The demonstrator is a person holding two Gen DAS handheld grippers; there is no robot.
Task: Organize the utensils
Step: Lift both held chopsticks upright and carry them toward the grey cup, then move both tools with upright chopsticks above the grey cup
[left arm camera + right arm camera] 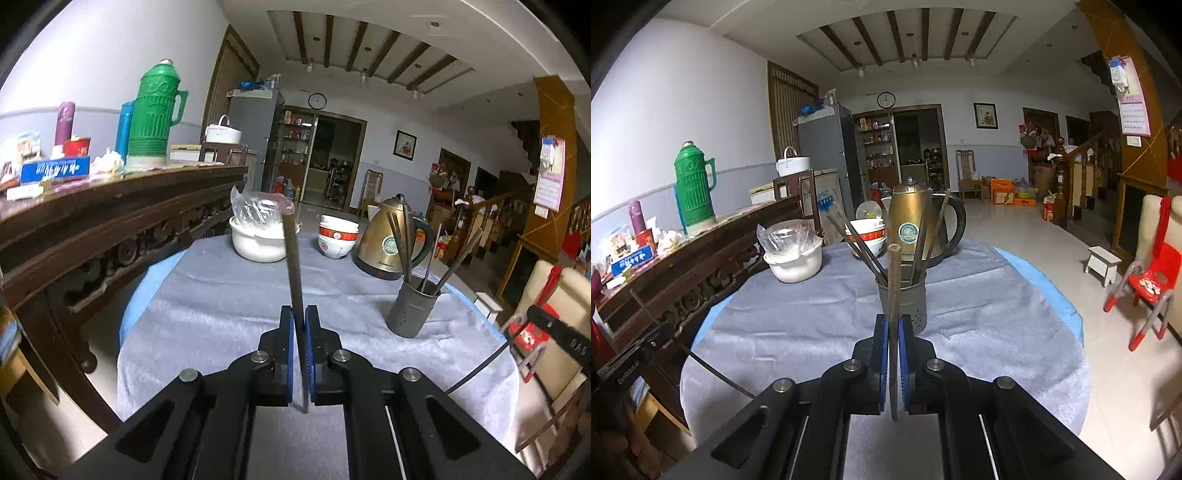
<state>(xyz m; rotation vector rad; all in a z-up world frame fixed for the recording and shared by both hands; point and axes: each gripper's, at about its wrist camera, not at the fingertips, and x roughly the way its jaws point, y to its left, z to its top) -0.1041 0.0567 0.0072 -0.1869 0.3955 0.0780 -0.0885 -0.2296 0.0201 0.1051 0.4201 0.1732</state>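
Observation:
My left gripper (300, 314) is shut on a dark chopstick (293, 258) that stands upright above the grey cloth. To its right stands a grey metal utensil holder (410, 310) with several chopsticks leaning in it. My right gripper (894, 321) is shut on another brownish chopstick (894, 280), also upright, just in front of the same utensil holder (912, 306). The other gripper shows at the right edge of the left wrist view and at the left edge of the right wrist view.
A round table with a grey cloth (221, 295) carries a white bowl with a plastic bag (258, 240), stacked bowls (338, 238) and a brass kettle (388, 240). A dark carved sideboard (110, 206) with a green thermos (155, 114) stands on the left. A red child's chair (1152, 277) is on the right.

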